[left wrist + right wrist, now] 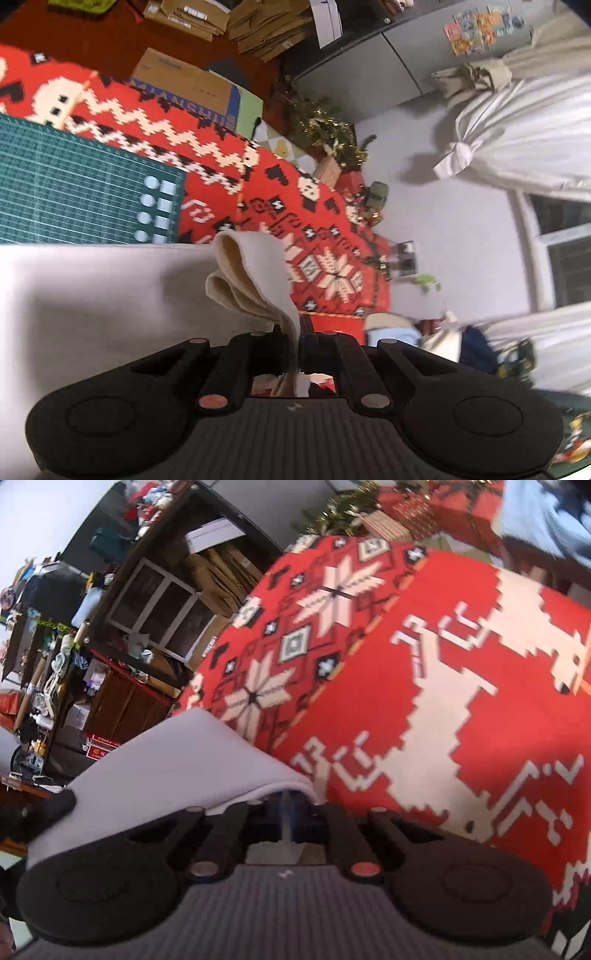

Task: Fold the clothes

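Note:
A pale cream garment (92, 295) hangs above a table covered by a red patterned cloth (325, 206). In the left wrist view my left gripper (296, 330) is shut on a bunched fold of the garment, which loops up just ahead of the fingertips. The rest of it stretches away to the left as a flat sheet. In the right wrist view my right gripper (290, 803) is shut on a corner of the same garment (166, 760). That corner drapes over the left finger and runs off to the lower left.
A green cutting mat (74, 192) lies on the red cloth (461, 709). Cardboard boxes (184, 85), a small tinsel tree (325, 129), white curtains (524, 133) and a window stand beyond the table. Cluttered shelves (110, 627) fill the right wrist view's left side.

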Demonstrator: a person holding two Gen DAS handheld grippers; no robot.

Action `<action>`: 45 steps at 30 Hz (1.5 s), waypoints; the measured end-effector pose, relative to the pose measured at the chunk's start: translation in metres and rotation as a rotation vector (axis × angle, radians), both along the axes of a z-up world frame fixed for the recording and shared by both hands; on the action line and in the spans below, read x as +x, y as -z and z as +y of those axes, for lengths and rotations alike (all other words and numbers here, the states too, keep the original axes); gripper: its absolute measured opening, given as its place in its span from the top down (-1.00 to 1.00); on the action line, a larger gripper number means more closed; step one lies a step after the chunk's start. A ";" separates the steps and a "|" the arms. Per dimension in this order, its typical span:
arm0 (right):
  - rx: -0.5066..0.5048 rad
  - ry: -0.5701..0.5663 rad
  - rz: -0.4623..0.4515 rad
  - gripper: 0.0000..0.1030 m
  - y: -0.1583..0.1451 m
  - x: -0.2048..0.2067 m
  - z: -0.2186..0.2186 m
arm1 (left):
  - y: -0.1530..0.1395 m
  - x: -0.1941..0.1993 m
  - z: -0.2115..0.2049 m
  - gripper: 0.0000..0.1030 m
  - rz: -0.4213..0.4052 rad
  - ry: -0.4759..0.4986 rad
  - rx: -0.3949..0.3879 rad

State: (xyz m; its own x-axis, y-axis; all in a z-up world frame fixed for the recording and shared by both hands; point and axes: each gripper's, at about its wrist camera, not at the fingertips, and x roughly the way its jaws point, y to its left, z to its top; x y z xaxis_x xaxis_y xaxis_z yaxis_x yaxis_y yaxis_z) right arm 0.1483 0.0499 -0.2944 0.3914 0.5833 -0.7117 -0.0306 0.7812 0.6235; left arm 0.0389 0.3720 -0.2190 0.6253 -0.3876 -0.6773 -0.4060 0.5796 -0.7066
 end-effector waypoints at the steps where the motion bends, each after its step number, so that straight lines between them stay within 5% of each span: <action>1: -0.015 -0.015 -0.003 0.98 -0.002 -0.003 0.000 | 0.000 -0.003 0.001 0.89 0.005 0.003 0.021; 5: -0.077 -0.040 0.022 0.78 -0.006 -0.017 -0.010 | 0.005 -0.019 0.010 0.89 0.041 -0.003 0.101; 10: -0.117 -0.084 -0.012 0.78 -0.025 -0.018 -0.011 | 0.030 -0.040 0.018 0.89 0.109 -0.027 0.120; 18: -0.160 -0.356 -0.155 0.78 -0.063 0.014 0.062 | 0.062 -0.053 0.016 0.88 0.116 -0.020 0.177; 27: -0.292 -0.590 -0.157 0.86 -0.052 0.047 0.151 | 0.059 -0.061 0.019 0.89 0.041 -0.045 0.202; 30: -0.299 -0.536 -0.140 0.93 -0.042 0.060 0.155 | 0.048 -0.063 0.018 0.89 -0.012 -0.019 0.255; 38: -0.288 -0.494 -0.126 0.96 -0.033 0.066 0.153 | 0.067 -0.067 0.034 0.87 0.024 -0.065 0.242; 45: -0.263 -0.475 -0.118 0.96 -0.024 0.070 0.154 | 0.082 -0.072 0.052 0.65 0.056 -0.123 0.128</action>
